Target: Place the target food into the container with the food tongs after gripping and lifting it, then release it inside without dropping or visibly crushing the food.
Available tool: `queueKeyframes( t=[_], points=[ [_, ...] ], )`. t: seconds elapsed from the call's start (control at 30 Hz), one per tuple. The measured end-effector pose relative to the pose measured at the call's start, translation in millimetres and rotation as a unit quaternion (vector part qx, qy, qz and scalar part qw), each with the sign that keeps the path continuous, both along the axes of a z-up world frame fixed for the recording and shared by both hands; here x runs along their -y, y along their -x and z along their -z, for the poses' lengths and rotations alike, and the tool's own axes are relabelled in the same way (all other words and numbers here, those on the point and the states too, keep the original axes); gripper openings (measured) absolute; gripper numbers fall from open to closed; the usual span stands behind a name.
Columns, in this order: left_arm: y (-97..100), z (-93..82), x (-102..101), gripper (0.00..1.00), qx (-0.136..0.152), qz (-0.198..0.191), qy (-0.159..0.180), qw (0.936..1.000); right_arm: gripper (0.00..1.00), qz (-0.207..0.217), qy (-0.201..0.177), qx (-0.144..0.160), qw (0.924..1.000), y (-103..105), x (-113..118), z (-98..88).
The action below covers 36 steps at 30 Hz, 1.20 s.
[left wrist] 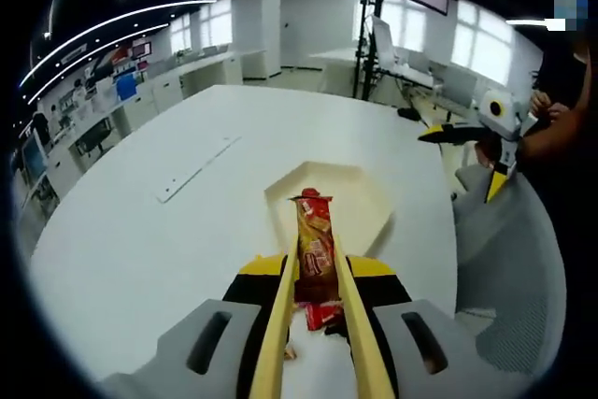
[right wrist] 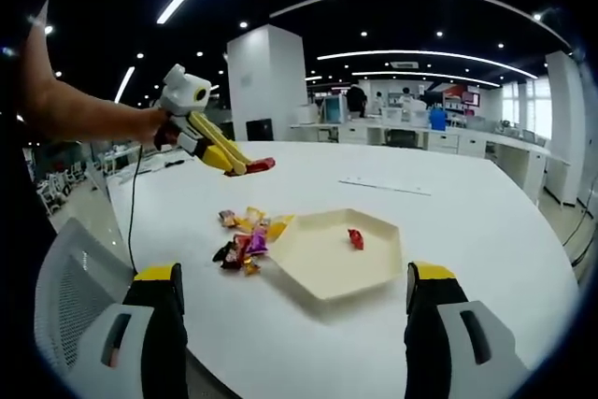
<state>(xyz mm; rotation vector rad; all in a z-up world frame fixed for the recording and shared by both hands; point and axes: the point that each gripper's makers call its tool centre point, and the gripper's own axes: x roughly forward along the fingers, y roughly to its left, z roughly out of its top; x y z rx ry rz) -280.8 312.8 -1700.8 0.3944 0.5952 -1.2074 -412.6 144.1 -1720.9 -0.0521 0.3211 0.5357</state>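
Between the yellow food tongs sits a long red-and-orange wrapped snack, lifted above the near edge of the cream hexagonal tray. My left gripper is shut on the tongs. The right gripper view shows that gripper held by a hand, up and left of the tray, with the tongs pinching the snack. One red candy lies in the tray. My right gripper stands wide open, holding nothing, on the near side of the tray.
A pile of wrapped sweets lies against the tray's left edge, and shows under the tongs as red wrappers. A grey mesh chair stands at the table's edge. The right gripper hovers off the table's right side.
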Motion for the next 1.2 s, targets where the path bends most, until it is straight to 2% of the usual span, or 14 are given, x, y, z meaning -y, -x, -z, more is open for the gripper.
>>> queueKeyframes(
  t=[0.4,0.93,1.2],
  points=[
    [-3.5,-0.1,44.0,0.19,-0.004,0.039,-0.005,0.9992,0.97,0.008,-0.009,0.005,0.9999,-1.0,3.6,-2.8],
    [-7.8,15.2,115.2,0.19,-0.017,0.080,-0.011,0.9966,0.97,0.016,-0.012,0.010,0.9998,-2.0,7.2,-5.0],
    [-9.0,20.2,135.2,0.19,-0.017,0.096,-0.022,0.9950,0.97,0.020,-0.016,0.012,0.9996,-2.3,9.3,-6.7]
  ],
)
